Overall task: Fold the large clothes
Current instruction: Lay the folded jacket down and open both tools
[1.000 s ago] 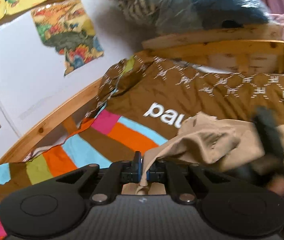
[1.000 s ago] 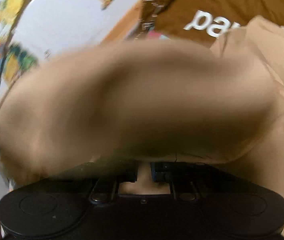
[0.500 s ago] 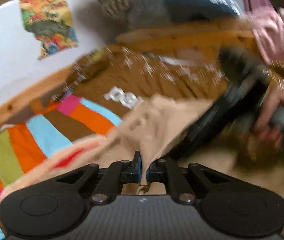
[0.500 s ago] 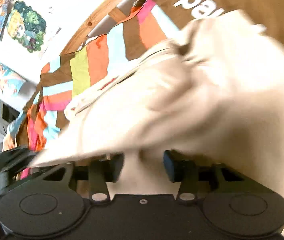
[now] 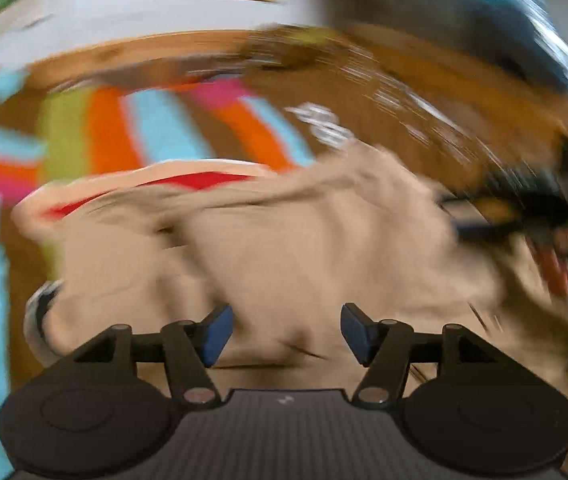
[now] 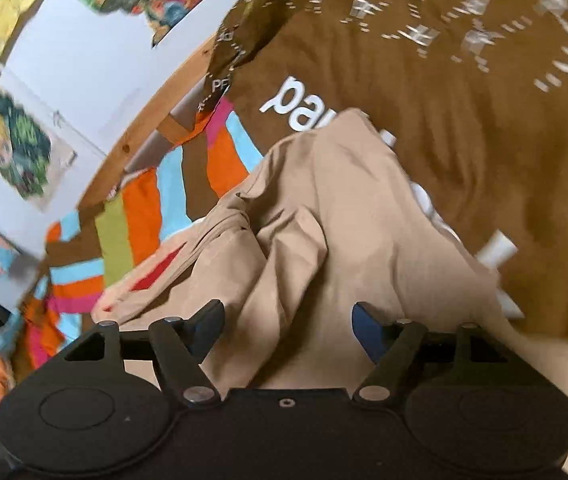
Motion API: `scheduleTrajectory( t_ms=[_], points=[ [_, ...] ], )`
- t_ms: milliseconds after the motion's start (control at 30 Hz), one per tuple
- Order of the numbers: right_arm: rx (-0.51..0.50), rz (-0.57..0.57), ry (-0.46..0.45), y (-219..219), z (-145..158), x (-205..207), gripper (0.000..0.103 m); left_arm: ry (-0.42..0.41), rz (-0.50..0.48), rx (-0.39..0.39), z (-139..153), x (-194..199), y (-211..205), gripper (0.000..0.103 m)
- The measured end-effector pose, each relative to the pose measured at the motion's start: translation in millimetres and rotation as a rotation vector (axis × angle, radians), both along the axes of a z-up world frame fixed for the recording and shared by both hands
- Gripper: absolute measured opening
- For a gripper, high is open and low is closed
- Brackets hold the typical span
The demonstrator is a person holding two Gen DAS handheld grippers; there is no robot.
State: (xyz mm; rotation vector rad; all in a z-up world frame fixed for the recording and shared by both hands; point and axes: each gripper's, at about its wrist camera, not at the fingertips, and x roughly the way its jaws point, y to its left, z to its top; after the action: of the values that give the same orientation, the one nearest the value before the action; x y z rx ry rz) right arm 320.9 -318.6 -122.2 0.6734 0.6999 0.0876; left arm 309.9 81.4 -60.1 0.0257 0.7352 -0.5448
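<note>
A large tan cotton garment (image 6: 336, 240) lies in a loose, rumpled heap on the bed, over a brown bedspread with white lettering (image 6: 424, 92) and a patchwork of orange, blue, green and pink stripes (image 6: 143, 216). Deep folds run through the cloth, and a red lining strip (image 6: 155, 270) shows inside its pale edge at the left. The left gripper (image 5: 286, 334) has its blue-padded fingers spread wide, nothing between them, just above the cloth; that view is badly smeared. The right gripper (image 6: 288, 330) is likewise spread apart over the garment, gripping nothing.
</note>
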Motion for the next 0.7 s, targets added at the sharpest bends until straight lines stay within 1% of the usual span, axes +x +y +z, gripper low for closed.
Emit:
scheduleTrajectory(
  t_ms=[33, 67, 100, 133, 167, 200, 233, 267, 300, 333, 400, 500, 600, 633, 667, 700],
  points=[
    [-0.019, 0.006, 0.006, 1, -1, 5, 0.067, 0.026, 0.063, -0.033, -2, 9, 10, 0.064],
    [-0.035, 0.01, 0.014, 4, -2, 11, 0.066, 0.057, 0.111, -0.063, -6, 19, 17, 0.061],
    [-0.043, 0.017, 0.017, 6, -3, 16, 0.063, 0.095, 0.155, -0.09, -11, 33, 24, 0.05],
    [-0.055, 0.018, 0.02, 9, -4, 22, 0.06, 0.122, 0.176, -0.101, -17, 44, 27, 0.041],
    [-0.069, 0.011, 0.021, 11, -4, 25, 0.058, 0.15, 0.193, -0.105, -23, 55, 28, 0.025],
    [-0.082, 0.005, 0.02, 13, -5, 30, 0.052, 0.175, 0.208, -0.112, -31, 65, 28, 0.019],
    [-0.094, 0.007, 0.017, 15, -5, 35, 0.045, 0.186, 0.211, -0.118, -36, 71, 29, 0.017],
    [-0.111, 0.009, 0.012, 18, -5, 39, 0.042, 0.19, 0.207, -0.124, -41, 76, 28, 0.009],
    [-0.137, 0.011, 0.003, 22, -6, 42, 0.032, 0.179, 0.204, -0.122, -44, 79, 25, 0.001],
    [-0.172, 0.012, -0.008, 27, -6, 45, 0.026, 0.159, 0.209, -0.106, -46, 81, 23, 0.001],
    [-0.247, 0.012, -0.037, 36, -5, 49, 0.02, 0.117, 0.236, -0.083, -48, 86, 20, 0.0],
    [-0.32, 0.001, -0.048, 47, -10, 56, 0.019, 0.081, 0.277, -0.058, -51, 97, 18, 0.0],
    [-0.364, 0.002, -0.045, 52, -15, 59, 0.02, 0.074, 0.271, -0.041, -58, 101, 18, 0.001],
    [-0.377, 0.008, -0.044, 52, -12, 56, 0.023, 0.072, 0.269, -0.035, -56, 99, 16, 0.001],
    [-0.397, 0.01, -0.044, 52, -8, 52, 0.03, 0.069, 0.272, -0.019, -51, 94, 16, 0.003],
    [-0.422, 0.009, -0.05, 51, -3, 46, 0.032, 0.063, 0.277, -0.011, -46, 92, 16, 0.007]
  ],
)
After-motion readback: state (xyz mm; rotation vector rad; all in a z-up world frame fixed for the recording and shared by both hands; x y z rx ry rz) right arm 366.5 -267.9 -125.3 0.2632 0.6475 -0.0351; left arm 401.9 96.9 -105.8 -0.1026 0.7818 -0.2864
